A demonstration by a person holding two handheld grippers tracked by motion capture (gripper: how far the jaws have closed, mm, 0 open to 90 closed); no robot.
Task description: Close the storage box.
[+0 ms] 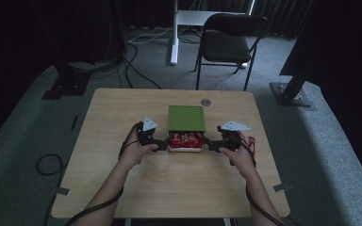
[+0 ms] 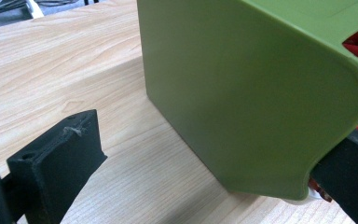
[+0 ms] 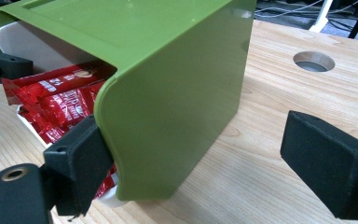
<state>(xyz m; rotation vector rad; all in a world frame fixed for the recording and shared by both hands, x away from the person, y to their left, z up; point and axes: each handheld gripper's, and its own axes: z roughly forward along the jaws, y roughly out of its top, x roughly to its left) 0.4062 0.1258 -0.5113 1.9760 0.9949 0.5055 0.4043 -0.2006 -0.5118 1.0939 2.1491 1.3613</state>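
Observation:
A green box-like cover (image 1: 186,117) sits over a white tray (image 1: 185,149) at the table's middle; red snack packets (image 1: 185,139) show in its open near side. My left gripper (image 1: 162,145) is at the box's left front corner, my right gripper (image 1: 208,145) at the right front corner. In the left gripper view the gripper (image 2: 205,177) is open and straddles the green side wall (image 2: 242,93). In the right gripper view the gripper (image 3: 205,161) is open too, one jaw by the red packets (image 3: 60,100), the other outside the green wall (image 3: 177,107).
A round hole (image 1: 206,102) lies in the wooden table (image 1: 122,183) just behind the box. A small red item (image 1: 251,143) lies right of my right hand. A black folding chair (image 1: 228,42) and stands are on the floor beyond the table.

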